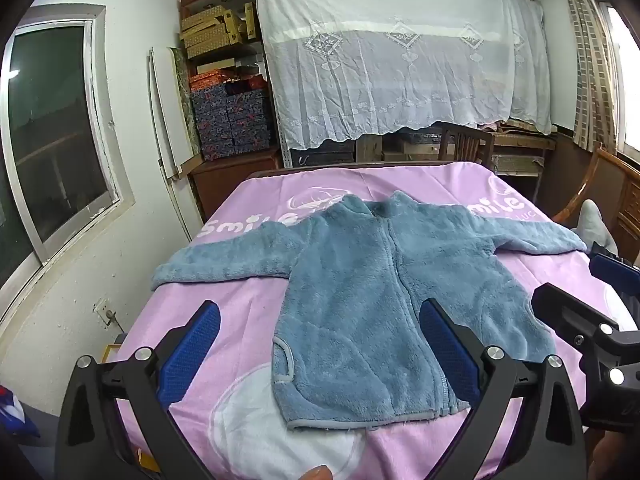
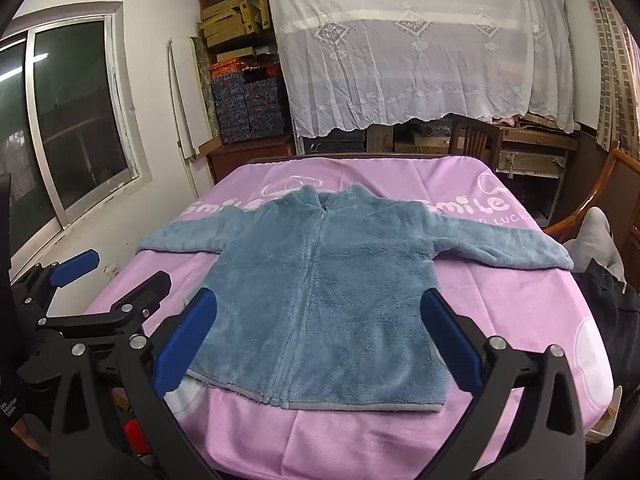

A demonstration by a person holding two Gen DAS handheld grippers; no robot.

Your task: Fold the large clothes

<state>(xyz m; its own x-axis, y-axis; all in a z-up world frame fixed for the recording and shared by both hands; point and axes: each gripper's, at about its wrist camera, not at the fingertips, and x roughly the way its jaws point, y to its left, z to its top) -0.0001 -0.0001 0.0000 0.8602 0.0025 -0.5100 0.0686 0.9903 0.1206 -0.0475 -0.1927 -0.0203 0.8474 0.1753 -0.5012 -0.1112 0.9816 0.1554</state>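
A blue fleece zip jacket [image 1: 360,280] lies flat, front up, on the pink bed cover [image 1: 240,312], both sleeves spread out sideways and the collar at the far side. It also shows in the right wrist view [image 2: 320,292]. My left gripper [image 1: 320,344] is open and empty, held above the jacket's near hem, left of the zip. My right gripper [image 2: 320,336] is open and empty above the near hem, right of the zip. The right gripper also shows at the right edge of the left wrist view [image 1: 584,292], and the left gripper at the left of the right wrist view [image 2: 116,276].
The bed's pink cover [image 2: 500,320] carries white "smile" print. A window [image 1: 52,136] is on the left wall. Stacked boxes [image 1: 232,120] and a lace-draped shelf [image 1: 400,60] stand behind the bed. A wooden chair [image 2: 472,136] and a person's leg [image 2: 596,240] are at the right.
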